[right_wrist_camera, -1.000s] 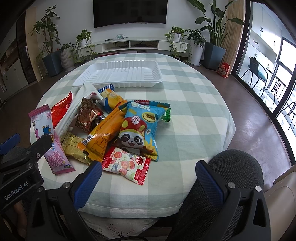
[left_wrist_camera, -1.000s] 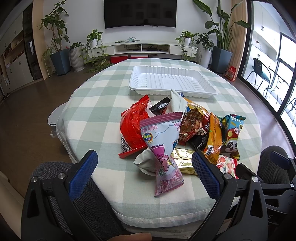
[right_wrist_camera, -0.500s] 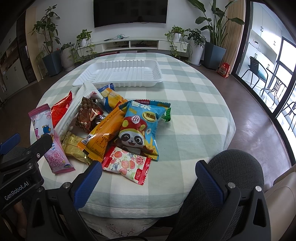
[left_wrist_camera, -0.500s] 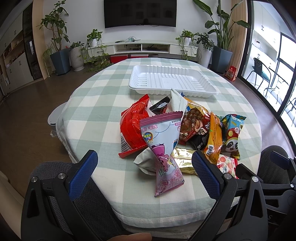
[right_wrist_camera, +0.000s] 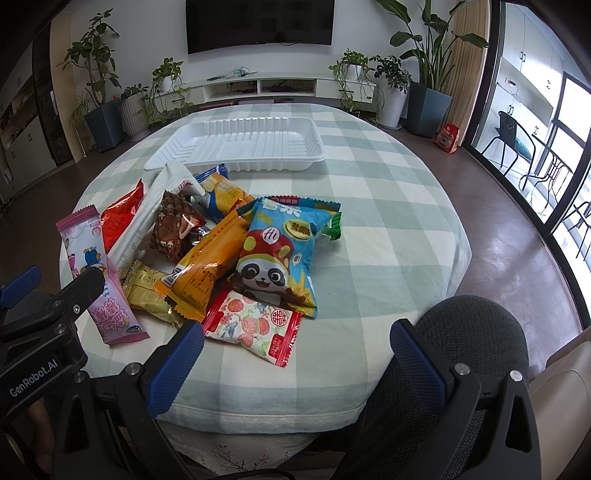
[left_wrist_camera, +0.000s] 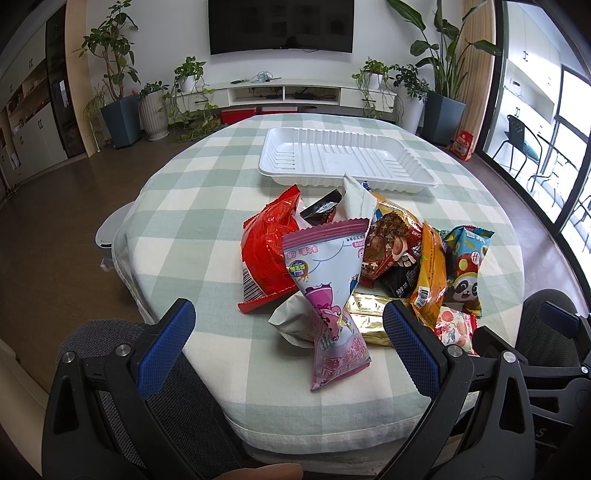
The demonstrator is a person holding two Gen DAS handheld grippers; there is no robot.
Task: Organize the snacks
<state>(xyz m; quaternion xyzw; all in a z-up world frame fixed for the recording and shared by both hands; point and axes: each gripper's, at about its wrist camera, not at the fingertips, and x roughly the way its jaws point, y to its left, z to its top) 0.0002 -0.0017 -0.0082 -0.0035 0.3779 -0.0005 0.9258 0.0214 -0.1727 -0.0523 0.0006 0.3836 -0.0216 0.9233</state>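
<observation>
A pile of several snack packets lies on the near half of a round table with a green checked cloth [left_wrist_camera: 192,206]. It holds a pink packet [left_wrist_camera: 328,291], a red packet [left_wrist_camera: 269,243], an orange packet [right_wrist_camera: 210,262], a blue panda packet [right_wrist_camera: 280,254] and a small strawberry packet [right_wrist_camera: 255,328]. An empty white tray [left_wrist_camera: 343,158] sits behind the pile; it also shows in the right wrist view [right_wrist_camera: 240,144]. My left gripper [left_wrist_camera: 288,336] is open and empty, just short of the pink packet. My right gripper [right_wrist_camera: 295,350] is open and empty, just short of the strawberry packet.
Grey chair backs stand at the near table edge [left_wrist_camera: 110,343] [right_wrist_camera: 476,339]. Potted plants [left_wrist_camera: 118,92], a TV [left_wrist_camera: 280,26] and a low white cabinet [left_wrist_camera: 284,92] line the far wall. Glass doors are on the right [right_wrist_camera: 554,147].
</observation>
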